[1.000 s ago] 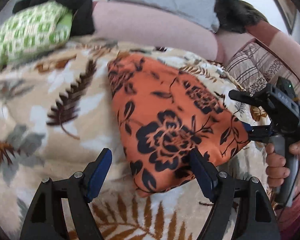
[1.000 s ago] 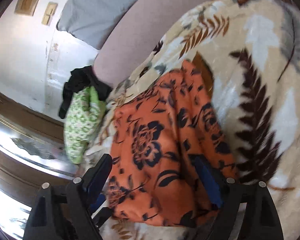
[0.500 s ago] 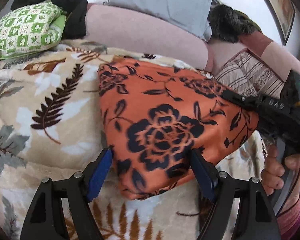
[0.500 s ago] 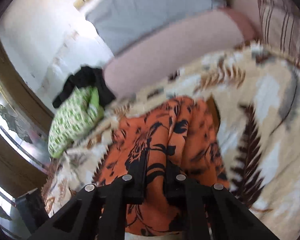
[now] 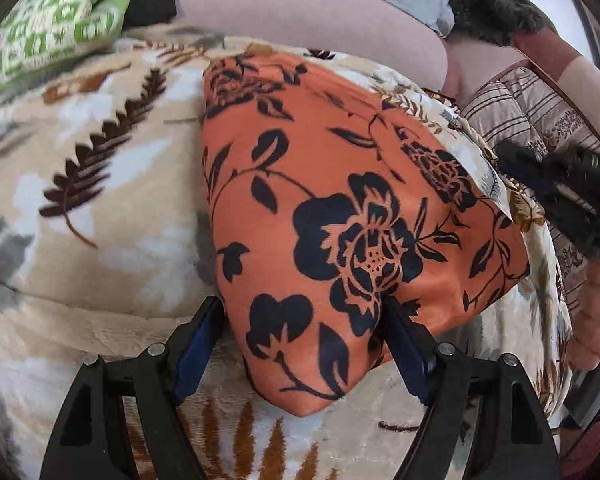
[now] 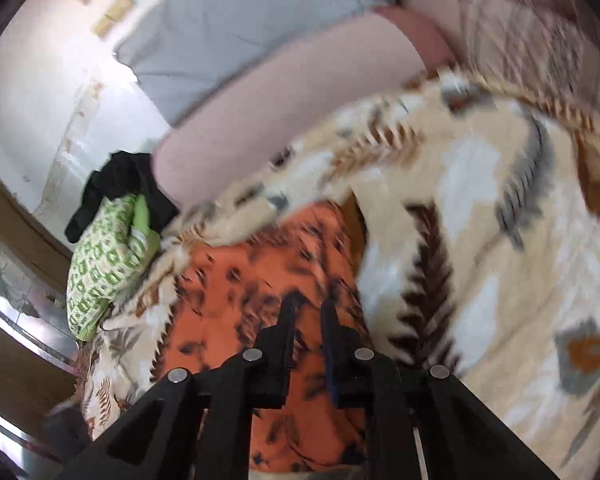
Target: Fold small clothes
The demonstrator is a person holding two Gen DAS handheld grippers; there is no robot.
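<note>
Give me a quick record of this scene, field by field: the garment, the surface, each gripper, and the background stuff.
garment: orange floral cloth, folded, lying on the blanket
surface: leaf-print blanket
left gripper: open, jaws either side of the cloth's near corner
right gripper: jaws nearly closed above the cloth, grip unclear
background: green patterned pillow, black garment

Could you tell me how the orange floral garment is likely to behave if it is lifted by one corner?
Probably floppy: the orange floral garment drapes over the blanket in soft folds. Its sheen suggests a smooth, possibly slippery fabric. It looks thin and light, so it would likely unfold as it rises.
</note>
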